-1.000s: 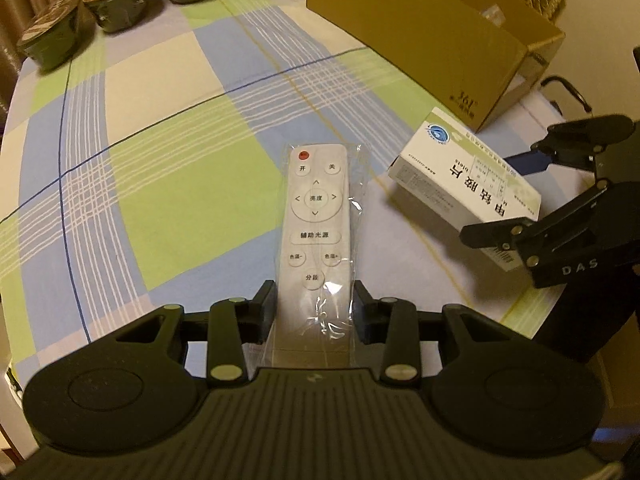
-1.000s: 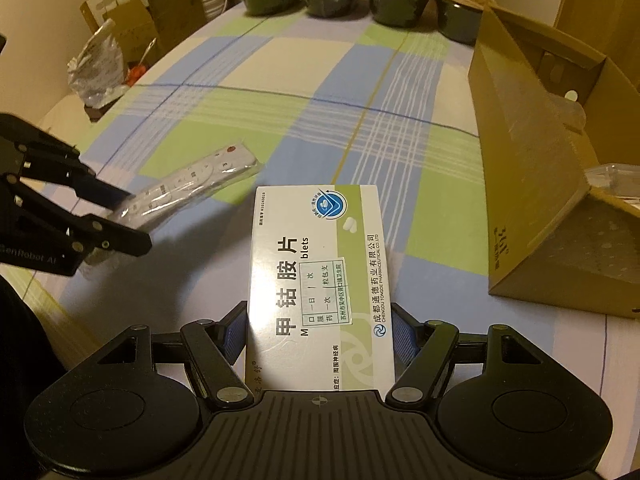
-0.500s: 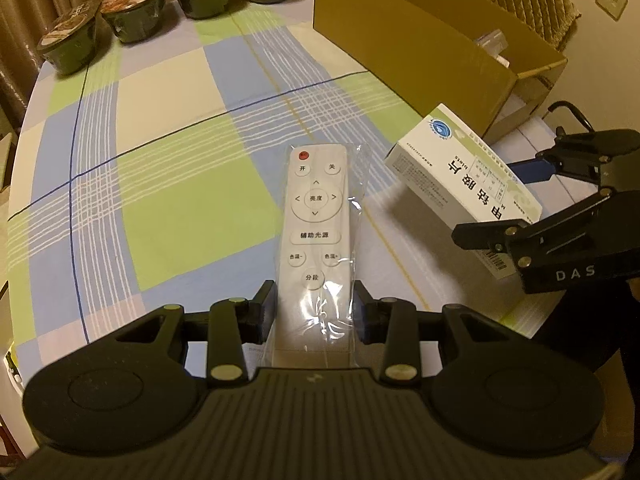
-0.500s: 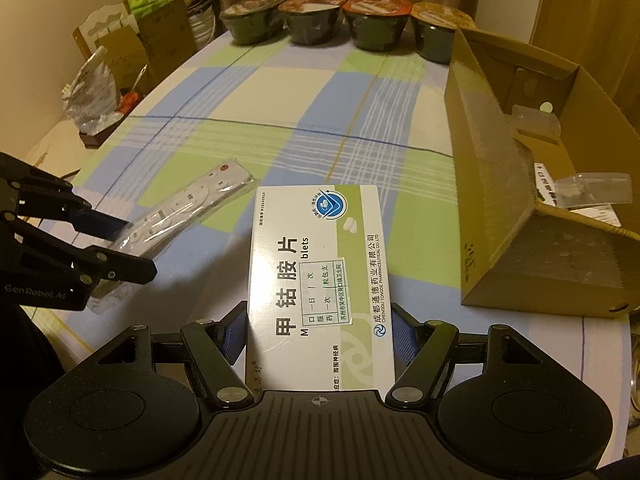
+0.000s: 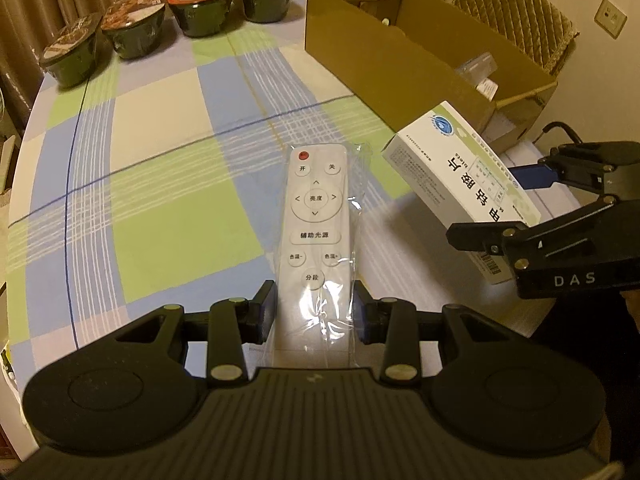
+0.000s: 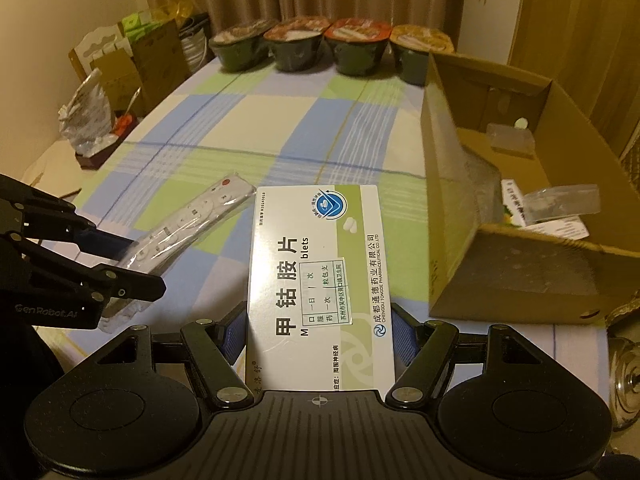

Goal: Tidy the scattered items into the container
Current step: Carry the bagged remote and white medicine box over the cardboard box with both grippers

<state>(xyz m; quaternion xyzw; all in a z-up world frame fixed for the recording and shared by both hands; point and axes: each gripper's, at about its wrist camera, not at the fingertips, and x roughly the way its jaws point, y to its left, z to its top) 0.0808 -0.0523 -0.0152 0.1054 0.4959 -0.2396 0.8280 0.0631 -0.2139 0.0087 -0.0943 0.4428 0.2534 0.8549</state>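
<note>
My left gripper (image 5: 314,310) is shut on a white remote control (image 5: 314,216) in a clear plastic sleeve, held above the checked tablecloth. My right gripper (image 6: 320,332) is shut on a white and green medicine box (image 6: 316,276), also lifted off the table. The open cardboard box (image 6: 452,208) stands to the right of both; it holds clear bags and a leaflet. In the left wrist view the medicine box (image 5: 460,172) hangs just short of the cardboard box's (image 5: 384,64) near wall, with the right gripper (image 5: 520,208) around it. In the right wrist view the remote (image 6: 188,220) and left gripper (image 6: 116,264) sit at left.
Several sealed instant-noodle bowls (image 6: 332,50) line the far edge of the table (image 5: 160,152). A chair back (image 5: 516,20) stands behind the cardboard box. Bags and cartons (image 6: 120,76) sit on a side surface to the left. A metal object (image 6: 624,384) shows at lower right.
Both grippers have risen and pulled back with their loads; the cardboard box's inside and the far bowls now show more fully in both views.
</note>
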